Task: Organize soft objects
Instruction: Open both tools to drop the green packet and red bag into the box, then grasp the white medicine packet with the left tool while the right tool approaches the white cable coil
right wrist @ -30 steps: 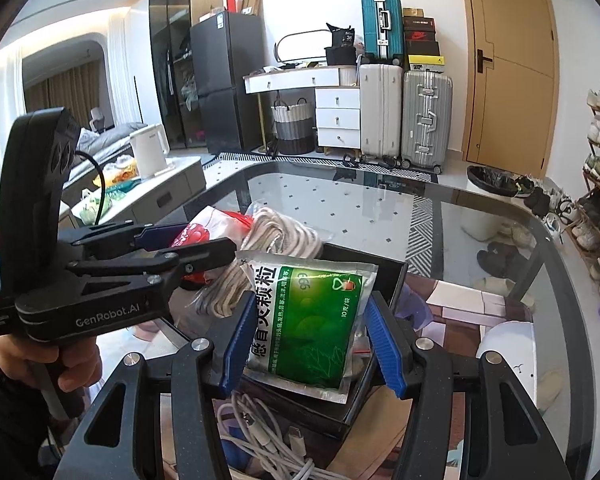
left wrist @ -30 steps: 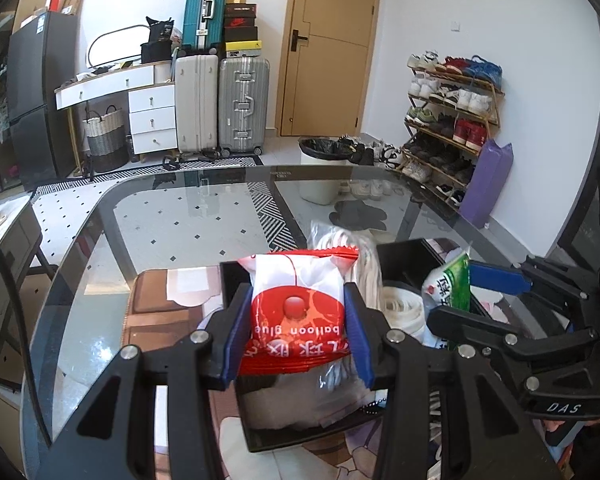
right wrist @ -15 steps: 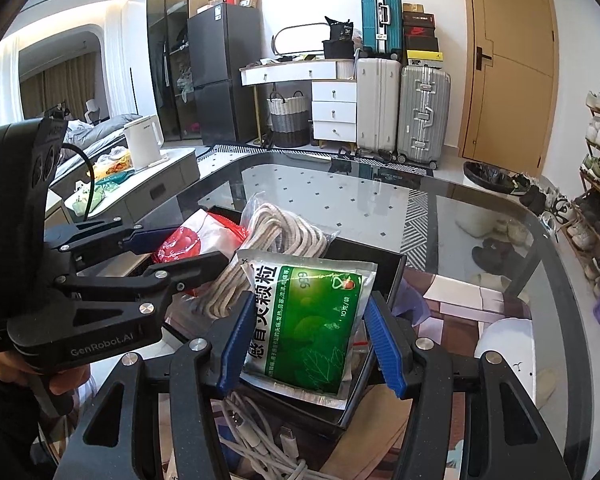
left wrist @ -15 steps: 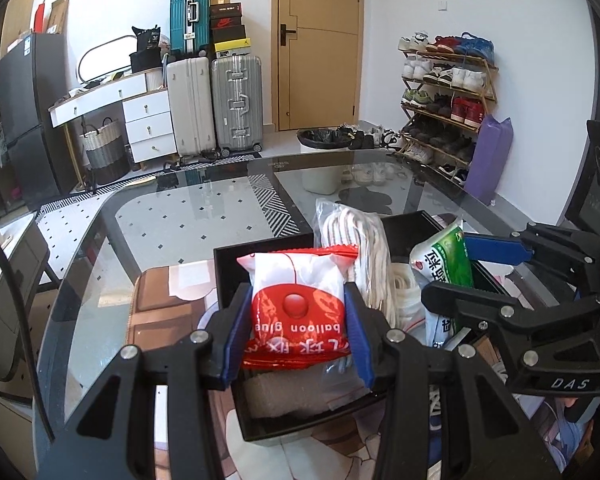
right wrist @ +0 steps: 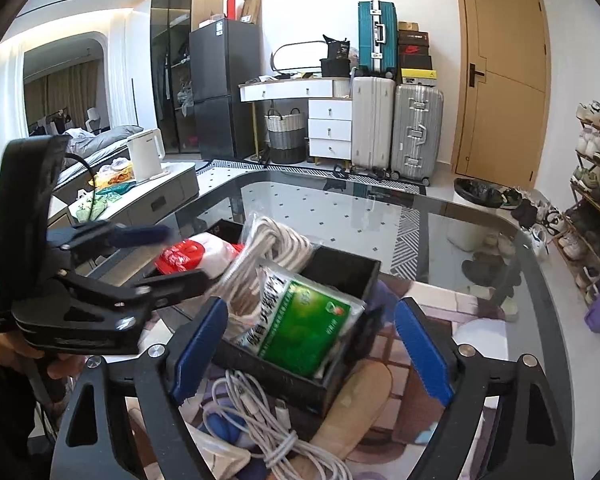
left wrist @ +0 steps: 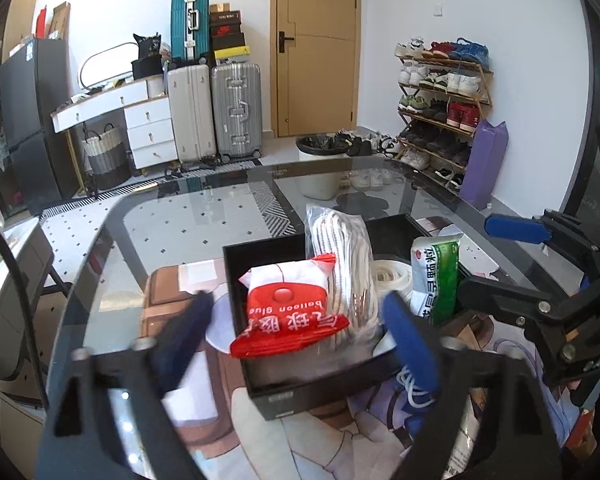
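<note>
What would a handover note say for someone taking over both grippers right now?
Left gripper: jaws opening, pads clear of the red balloon-glue packet.
Right gripper: jaws opening, pads clear of the green sachet.
Both packs sit in the black box, either side of the bagged white rope.
Done: these three are boxed.
Left: the white cable lies outside, in front of the box; probably next.

Left gripper (left wrist: 296, 332) motion-blurred; box (right wrist: 340, 268) base hidden by contents; green packet (right wrist: 304, 330) print blurred, unreadable
</note>
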Available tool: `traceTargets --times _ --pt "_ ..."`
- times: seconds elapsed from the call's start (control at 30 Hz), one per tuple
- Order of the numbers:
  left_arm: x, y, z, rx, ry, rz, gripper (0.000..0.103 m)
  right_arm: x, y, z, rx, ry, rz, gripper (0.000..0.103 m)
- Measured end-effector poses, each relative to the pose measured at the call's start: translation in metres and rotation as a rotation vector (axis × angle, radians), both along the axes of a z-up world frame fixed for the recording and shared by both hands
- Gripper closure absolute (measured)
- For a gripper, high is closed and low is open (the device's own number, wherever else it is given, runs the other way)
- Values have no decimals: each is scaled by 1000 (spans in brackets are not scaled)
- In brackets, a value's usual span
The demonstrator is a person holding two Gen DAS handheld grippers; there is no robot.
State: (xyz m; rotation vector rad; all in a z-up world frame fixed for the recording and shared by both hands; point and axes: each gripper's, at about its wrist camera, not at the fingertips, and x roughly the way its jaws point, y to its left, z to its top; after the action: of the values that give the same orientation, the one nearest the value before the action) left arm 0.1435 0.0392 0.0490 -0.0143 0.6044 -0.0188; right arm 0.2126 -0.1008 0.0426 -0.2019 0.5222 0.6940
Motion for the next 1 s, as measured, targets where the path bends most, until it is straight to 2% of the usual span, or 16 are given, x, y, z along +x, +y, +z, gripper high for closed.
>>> traceTargets --times 0.03,0.1,0.13,0.47,1.0 --pt "-5 0 2 -1 -9 -6 8 -1 -3 -1 -1 8 -2 13" --pt "-11 -1 6 0 -15 -21 2 -4 -9 -3 -1 26 -3 1" --pt "-15 -1 7 1 -18 -24 0 -6 -13 -5 2 31 -4 1" --pt "-43 0 9 -31 -29 1 0 -27 -40 -9 46 74 9 1" --pt "-52 -5 -20 -34 65 27 0 -27 -41 -28 -16 128 17 1"
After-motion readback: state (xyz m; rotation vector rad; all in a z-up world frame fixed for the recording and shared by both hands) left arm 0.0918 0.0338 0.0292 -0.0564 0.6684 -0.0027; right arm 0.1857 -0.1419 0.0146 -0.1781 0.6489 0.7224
